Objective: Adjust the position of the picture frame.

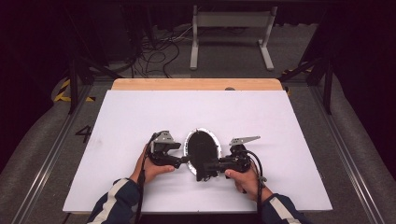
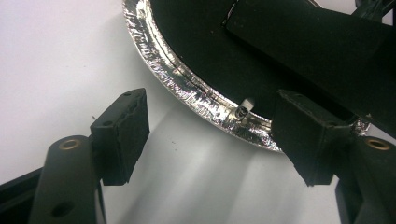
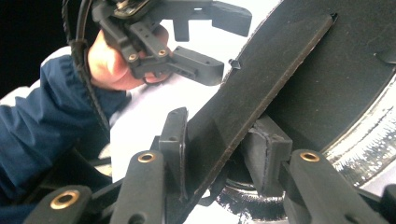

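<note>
Surface: white table, dark room | Thing: black oval plate with silver rim, at table centre | left gripper: jaws apart beside rim | right gripper: clamped on a black flat strip over the plate.

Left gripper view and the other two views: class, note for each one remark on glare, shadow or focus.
Left gripper view: the foil rim glints with bright glare, and soft shadows fall on the white table. Right gripper view: the black flat piece is sharp, the near jaws slightly soft. High view: the table is evenly lit, the room behind it dark.
</note>
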Action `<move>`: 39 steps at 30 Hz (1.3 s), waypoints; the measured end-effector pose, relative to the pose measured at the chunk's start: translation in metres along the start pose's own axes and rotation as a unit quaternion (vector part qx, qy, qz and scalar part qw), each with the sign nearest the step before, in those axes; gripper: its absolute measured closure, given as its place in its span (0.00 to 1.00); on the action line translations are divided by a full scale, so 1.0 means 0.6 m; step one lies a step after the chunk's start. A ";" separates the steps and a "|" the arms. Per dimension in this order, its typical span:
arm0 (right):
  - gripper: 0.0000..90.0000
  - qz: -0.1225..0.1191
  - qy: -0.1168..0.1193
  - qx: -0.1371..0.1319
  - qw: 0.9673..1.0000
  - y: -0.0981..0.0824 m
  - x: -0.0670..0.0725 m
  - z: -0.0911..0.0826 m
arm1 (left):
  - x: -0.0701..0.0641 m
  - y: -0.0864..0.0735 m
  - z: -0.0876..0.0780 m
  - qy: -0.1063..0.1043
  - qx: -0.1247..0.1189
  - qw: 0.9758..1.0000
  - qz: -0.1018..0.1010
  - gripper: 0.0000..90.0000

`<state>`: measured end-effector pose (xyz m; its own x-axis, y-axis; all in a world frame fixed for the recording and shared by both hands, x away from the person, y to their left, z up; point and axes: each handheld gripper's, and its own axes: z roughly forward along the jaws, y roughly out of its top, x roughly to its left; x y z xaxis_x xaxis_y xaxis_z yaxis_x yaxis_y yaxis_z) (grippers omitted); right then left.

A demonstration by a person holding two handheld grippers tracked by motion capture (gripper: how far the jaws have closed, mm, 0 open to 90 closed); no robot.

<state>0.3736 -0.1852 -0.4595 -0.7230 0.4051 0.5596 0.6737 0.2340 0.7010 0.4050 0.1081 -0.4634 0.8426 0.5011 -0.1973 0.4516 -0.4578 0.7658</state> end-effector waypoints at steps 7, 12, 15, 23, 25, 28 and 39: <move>0.70 -0.040 0.003 -0.002 0.999 -0.002 0.007 -0.004 | 0.012 0.004 0.000 -0.033 -0.039 0.998 -0.035 0.33; 0.71 -0.066 0.009 0.000 0.998 -0.004 0.010 -0.008 | 0.023 0.006 0.001 -0.053 -0.050 0.996 -0.056 0.34; 0.72 -0.088 0.005 0.006 0.996 -0.002 0.016 -0.009 | 0.024 0.007 0.009 -0.079 -0.048 0.994 -0.055 0.37; 0.73 -0.083 0.005 0.005 0.996 -0.003 0.019 -0.011 | 0.019 0.015 0.006 -0.095 -0.052 0.993 -0.049 0.47; 0.76 -0.070 0.013 0.006 0.997 -0.004 0.015 -0.014 | 0.020 0.015 -0.001 -0.101 -0.062 0.992 -0.046 0.53; 0.81 -0.043 0.017 0.003 0.999 -0.004 0.008 -0.016 | 0.011 0.025 -0.014 -0.078 -0.074 0.994 -0.024 0.57; 0.85 -0.024 -0.008 0.006 1.000 0.000 0.002 -0.021 | -0.024 0.045 -0.044 -0.033 -0.110 0.993 0.034 0.69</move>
<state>0.3708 -0.1959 -0.4534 -0.7523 0.4071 0.5180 0.6398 0.2640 0.7218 0.3971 0.1076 -0.4237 0.8895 0.4220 -0.1752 0.3244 -0.3132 0.8926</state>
